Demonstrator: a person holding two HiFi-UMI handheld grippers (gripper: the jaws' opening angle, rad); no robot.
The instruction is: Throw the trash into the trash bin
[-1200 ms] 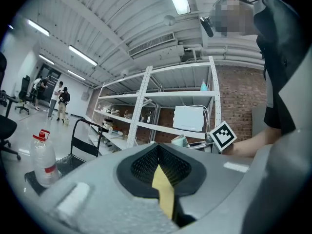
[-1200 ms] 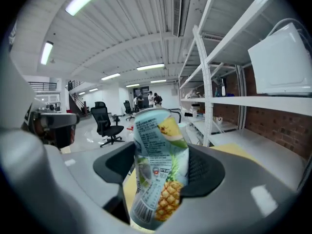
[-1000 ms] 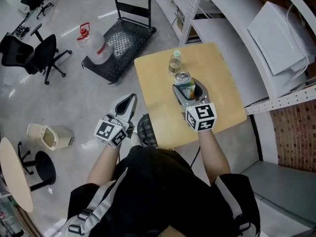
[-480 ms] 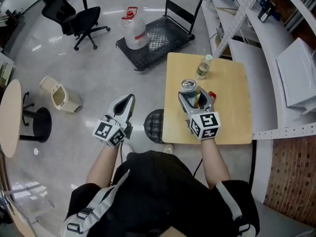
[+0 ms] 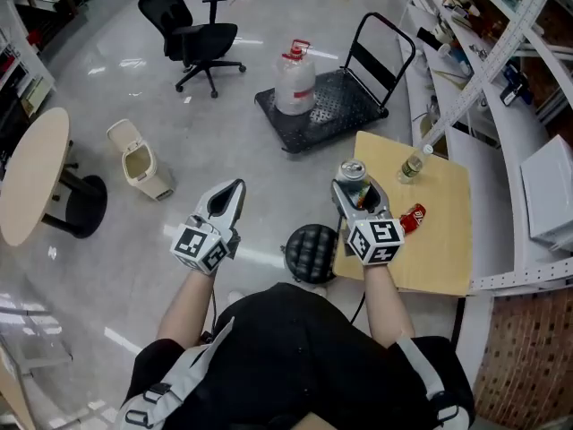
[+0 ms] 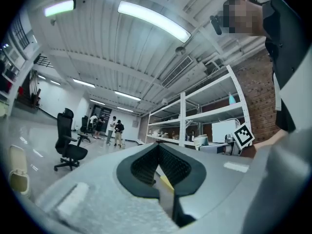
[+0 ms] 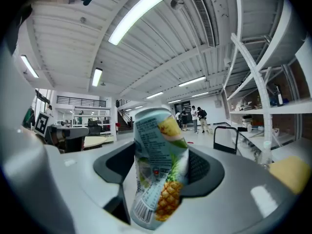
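Observation:
A pineapple-print drink can (image 5: 353, 172) stands upright between the jaws of my right gripper (image 5: 356, 184), which is shut on it over the near left corner of the wooden table (image 5: 439, 249). In the right gripper view the can (image 7: 158, 174) fills the middle and both pads press its sides. My left gripper (image 5: 231, 193) hangs over the bare floor with its tips together and nothing in it; its pads (image 6: 146, 162) meet at the tip. The small beige trash bin (image 5: 141, 160), lid up, stands on the floor ahead to the left, also visible as the bin (image 6: 17, 172) at the left edge.
On the table lie a clear bottle (image 5: 412, 166) and a red crushed can (image 5: 412, 217). A black stool (image 5: 311, 251) stands just below my hands. A platform cart (image 5: 340, 101) with a water jug (image 5: 295, 82), an office chair (image 5: 192, 38) and a round table (image 5: 31, 177) ring the open floor.
The view has swung left, so the wooden table slid to the right. Both grippers travelled with it, the can leaving the table's middle for its corner. The bin now sits nearer the centre.

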